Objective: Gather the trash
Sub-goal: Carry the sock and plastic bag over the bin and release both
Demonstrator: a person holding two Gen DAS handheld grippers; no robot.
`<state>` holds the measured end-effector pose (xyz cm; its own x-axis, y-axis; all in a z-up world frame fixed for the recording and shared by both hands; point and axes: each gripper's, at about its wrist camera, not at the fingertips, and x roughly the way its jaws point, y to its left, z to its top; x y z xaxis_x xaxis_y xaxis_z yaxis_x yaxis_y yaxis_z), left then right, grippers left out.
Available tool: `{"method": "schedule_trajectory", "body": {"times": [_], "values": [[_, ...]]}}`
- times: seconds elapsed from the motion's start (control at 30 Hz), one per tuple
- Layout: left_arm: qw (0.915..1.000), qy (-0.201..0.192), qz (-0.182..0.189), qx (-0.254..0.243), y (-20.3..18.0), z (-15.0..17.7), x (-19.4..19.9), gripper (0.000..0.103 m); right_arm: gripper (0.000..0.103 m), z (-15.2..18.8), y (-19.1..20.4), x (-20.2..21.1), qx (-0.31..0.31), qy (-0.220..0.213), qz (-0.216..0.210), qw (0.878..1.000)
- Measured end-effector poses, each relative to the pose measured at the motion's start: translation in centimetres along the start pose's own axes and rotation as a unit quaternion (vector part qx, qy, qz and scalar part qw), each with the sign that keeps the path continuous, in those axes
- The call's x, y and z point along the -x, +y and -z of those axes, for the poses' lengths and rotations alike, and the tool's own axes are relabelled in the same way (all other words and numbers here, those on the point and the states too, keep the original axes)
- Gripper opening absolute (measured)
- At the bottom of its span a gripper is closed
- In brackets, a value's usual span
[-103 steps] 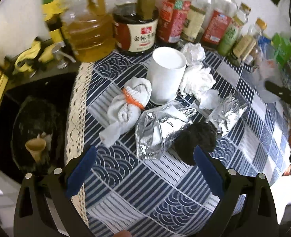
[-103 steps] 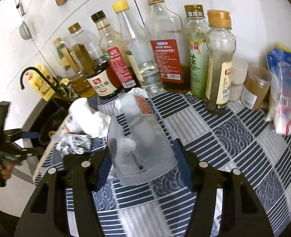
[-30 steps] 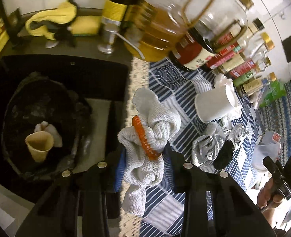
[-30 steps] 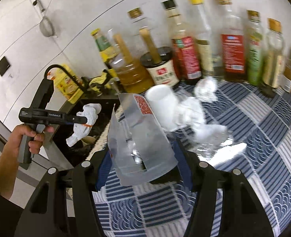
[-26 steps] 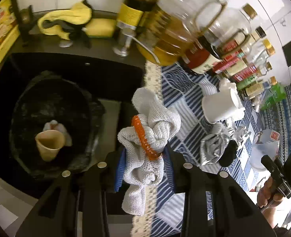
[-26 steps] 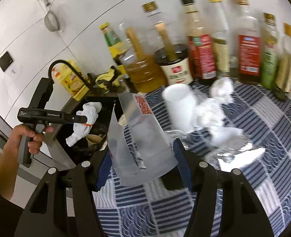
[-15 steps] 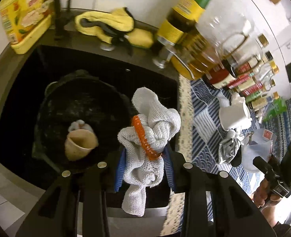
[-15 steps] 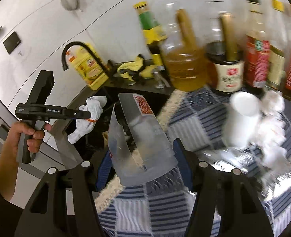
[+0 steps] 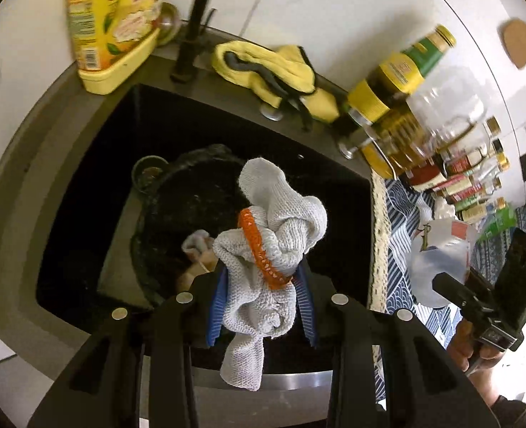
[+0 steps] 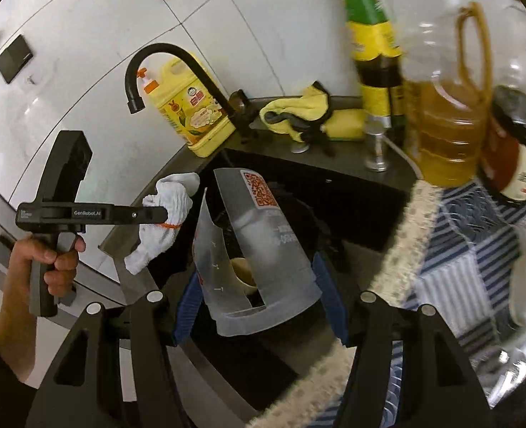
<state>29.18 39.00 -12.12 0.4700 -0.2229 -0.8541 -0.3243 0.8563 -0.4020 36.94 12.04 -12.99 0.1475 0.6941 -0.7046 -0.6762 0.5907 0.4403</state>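
Observation:
My left gripper is shut on a white knitted glove with an orange band, held above a black bag-lined bin in the dark sink. A paper cup lies in the bin. In the right wrist view, the left gripper and the glove hang over the sink's left side. My right gripper is shut on a translucent plastic container piece with an orange QR label, at the sink's near edge. The left wrist view shows that piece at the right.
A black faucet, a yellow detergent bottle and a yellow cloth sit behind the sink. Oil and sauce bottles stand at the back right. The blue patterned tablecloth with a lace edge borders the sink's right side.
Both grippers have swung left from the table toward the sink, each keeping its load. The glove now hangs over the bin; the plastic piece has reached the sink's edge.

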Motion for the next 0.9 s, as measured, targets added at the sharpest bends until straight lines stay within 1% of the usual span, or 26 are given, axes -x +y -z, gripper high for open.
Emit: {"method": "schedule_trajectory", "body": {"times": [0.23,0.37,0.6,0.63,0.67,0.7,0.73,0.77,0.8,0.9], "values": [[0.9999,0.0,0.009,0.01,3.0,-2.3,0.1,0.033,0.06,-2.7,1.8,-4.4,0.001,0.009,-0.009,1.0],[0.9997,0.008,0.021,0.011,4.0,-3.3,-0.9,0.034,0.06,-3.9,2.1,-6.3,-0.002,0.019,-0.008,1.0],[0.9987,0.026,0.04,0.019,5.1,-4.2,-3.1,0.034,0.061,-5.7,2.1,-8.6,-0.016,0.037,-0.014,0.999],[0.9985,0.03,0.042,0.017,5.0,-4.2,-3.5,0.034,0.064,-5.9,2.1,-8.8,-0.017,0.039,-0.013,0.999],[0.9984,0.034,0.042,0.015,5.0,-4.3,-3.9,0.035,0.068,-6.1,2.0,-9.0,-0.019,0.038,-0.012,0.999],[0.9984,0.036,0.041,0.015,5.0,-4.4,-4.1,0.036,0.069,-6.3,2.0,-9.0,-0.021,0.033,-0.011,0.999],[0.9982,0.041,0.04,0.016,5.0,-4.5,-4.4,0.039,0.07,-6.4,1.9,-9.0,-0.023,0.03,-0.011,0.999],[0.998,0.046,0.039,0.018,5.0,-4.6,-4.7,0.053,0.072,-6.5,1.9,-9.1,-0.025,0.027,-0.01,0.999],[0.9979,0.046,0.039,0.022,5.2,-4.7,-4.8,0.064,0.073,-6.6,1.8,-9.1,-0.027,0.027,-0.005,0.999],[0.9977,0.044,0.044,0.028,5.5,-4.9,-4.9,0.064,0.074,-6.7,1.4,-9.3,-0.036,0.029,-0.005,0.999]]}}
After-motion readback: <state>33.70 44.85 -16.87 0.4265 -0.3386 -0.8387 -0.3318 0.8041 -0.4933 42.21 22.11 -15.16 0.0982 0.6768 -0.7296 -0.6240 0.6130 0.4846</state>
